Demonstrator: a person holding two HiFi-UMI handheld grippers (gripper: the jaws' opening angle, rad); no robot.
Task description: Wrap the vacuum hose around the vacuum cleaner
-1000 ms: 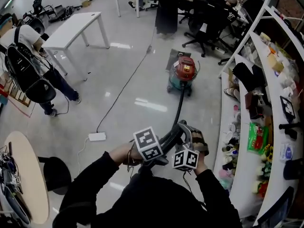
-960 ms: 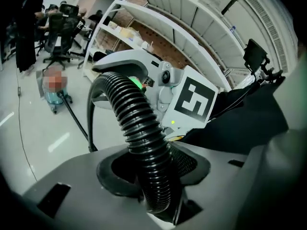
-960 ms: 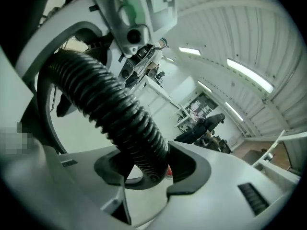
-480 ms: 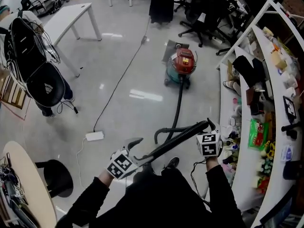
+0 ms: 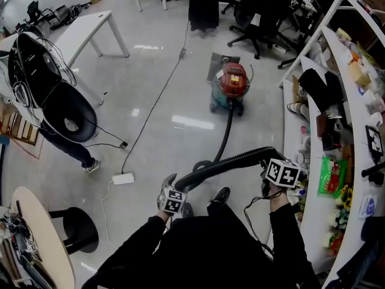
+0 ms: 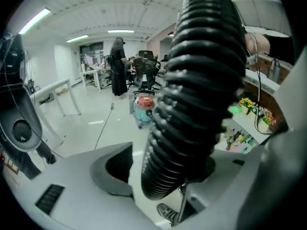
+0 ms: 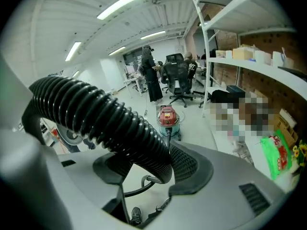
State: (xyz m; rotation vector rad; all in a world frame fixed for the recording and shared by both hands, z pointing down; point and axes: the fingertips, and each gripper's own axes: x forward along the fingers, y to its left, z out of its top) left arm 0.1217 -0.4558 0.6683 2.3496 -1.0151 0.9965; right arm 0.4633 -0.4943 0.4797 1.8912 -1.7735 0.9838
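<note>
Head view: camera on the person's head, high up, tipped steeply down at the floor (image 5: 174,89). The vacuum cleaner (image 5: 233,89) is well ahead, upper centre.

Left gripper view: low, hard against the hose (image 6: 196,95), facing the vacuum cleaner, which shows small and far off just left of the hose.

Right gripper view: low, same heading, hose close across the frame, vacuum cleaner far off at centre.

Shared by all three: vacuum cleaner, hose, floor around it, office chairs (image 5: 249,20) beyond it.
</note>
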